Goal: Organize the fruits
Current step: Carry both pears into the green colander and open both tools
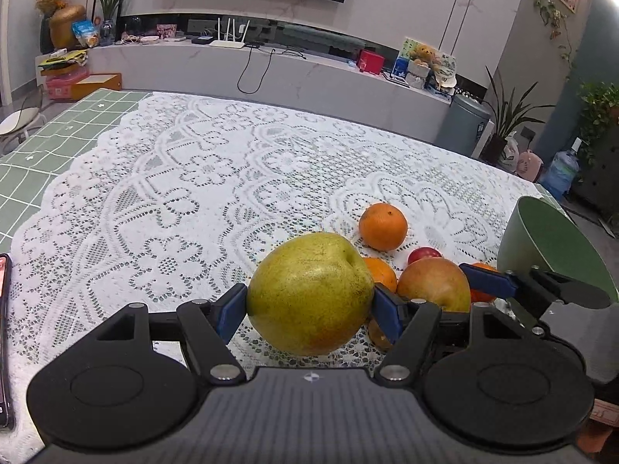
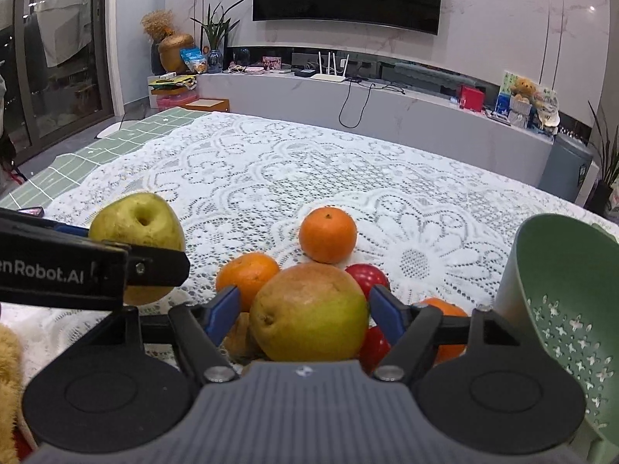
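Note:
My left gripper [image 1: 309,311] is shut on a yellow-green pear [image 1: 309,290], both blue pads pressed to its sides, just above the lace cloth. The right wrist view shows that pear [image 2: 139,224] at left behind a black left finger [image 2: 162,265]. My right gripper [image 2: 305,309] stands open around a red-and-green pear [image 2: 309,313] in the fruit pile, with a thin gap at the left pad [image 2: 226,309]. Around it lie oranges [image 2: 328,234] [image 2: 247,274] [image 2: 445,309], red fruits [image 2: 367,274] and a brown lump [image 2: 240,332]. A green colander [image 2: 561,309] stands at right.
A white lace cloth [image 1: 174,193] covers the table over a green checked one [image 1: 58,135]. A phone [image 1: 4,340] lies at the left edge. Something yellow and furry [image 2: 7,386] shows at bottom left. Beyond the table runs a marble TV console [image 2: 387,108].

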`<control>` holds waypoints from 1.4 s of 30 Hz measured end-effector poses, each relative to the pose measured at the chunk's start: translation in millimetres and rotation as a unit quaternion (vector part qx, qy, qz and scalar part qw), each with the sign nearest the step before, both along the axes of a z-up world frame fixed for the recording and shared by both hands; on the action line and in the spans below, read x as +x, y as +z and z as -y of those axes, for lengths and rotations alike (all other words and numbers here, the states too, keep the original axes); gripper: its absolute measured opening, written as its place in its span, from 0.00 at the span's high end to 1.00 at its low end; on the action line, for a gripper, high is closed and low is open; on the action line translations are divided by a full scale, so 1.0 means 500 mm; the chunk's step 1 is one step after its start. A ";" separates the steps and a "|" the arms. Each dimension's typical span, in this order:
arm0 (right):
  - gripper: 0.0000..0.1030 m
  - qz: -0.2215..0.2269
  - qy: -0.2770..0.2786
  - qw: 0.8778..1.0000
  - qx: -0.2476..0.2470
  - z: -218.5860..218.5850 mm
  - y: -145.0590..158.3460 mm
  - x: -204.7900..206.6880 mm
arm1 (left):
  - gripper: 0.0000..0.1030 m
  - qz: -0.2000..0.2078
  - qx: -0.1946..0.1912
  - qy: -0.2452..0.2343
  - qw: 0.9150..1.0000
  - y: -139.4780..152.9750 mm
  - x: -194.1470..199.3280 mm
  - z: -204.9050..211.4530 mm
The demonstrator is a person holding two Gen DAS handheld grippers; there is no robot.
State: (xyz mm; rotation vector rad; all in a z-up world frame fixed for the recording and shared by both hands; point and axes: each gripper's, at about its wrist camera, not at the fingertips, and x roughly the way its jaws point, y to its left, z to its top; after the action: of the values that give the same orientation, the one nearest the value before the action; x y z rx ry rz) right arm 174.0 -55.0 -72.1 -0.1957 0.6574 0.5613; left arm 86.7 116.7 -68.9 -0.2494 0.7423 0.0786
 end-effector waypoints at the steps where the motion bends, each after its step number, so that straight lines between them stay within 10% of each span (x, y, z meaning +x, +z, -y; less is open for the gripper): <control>1: 0.35 -0.001 -0.002 1.000 -0.002 0.000 -0.003 0.002 | 0.23 -0.001 0.000 -0.001 1.000 -0.001 0.000 0.001; 25: 0.38 0.072 -0.048 0.996 0.035 0.074 0.094 -0.069 | 0.23 0.037 -0.006 -0.015 0.999 0.080 -0.039 0.029; 42: 0.38 0.048 -0.085 0.995 -0.033 0.279 0.194 -0.053 | 0.23 0.033 -0.008 -0.180 0.983 0.166 0.027 0.214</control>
State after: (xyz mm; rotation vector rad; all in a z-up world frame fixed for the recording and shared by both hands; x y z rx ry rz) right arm 147.5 -194.7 25.1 -0.2247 0.5941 0.3643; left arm 100.1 9.9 14.2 -0.1298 0.7127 -0.2783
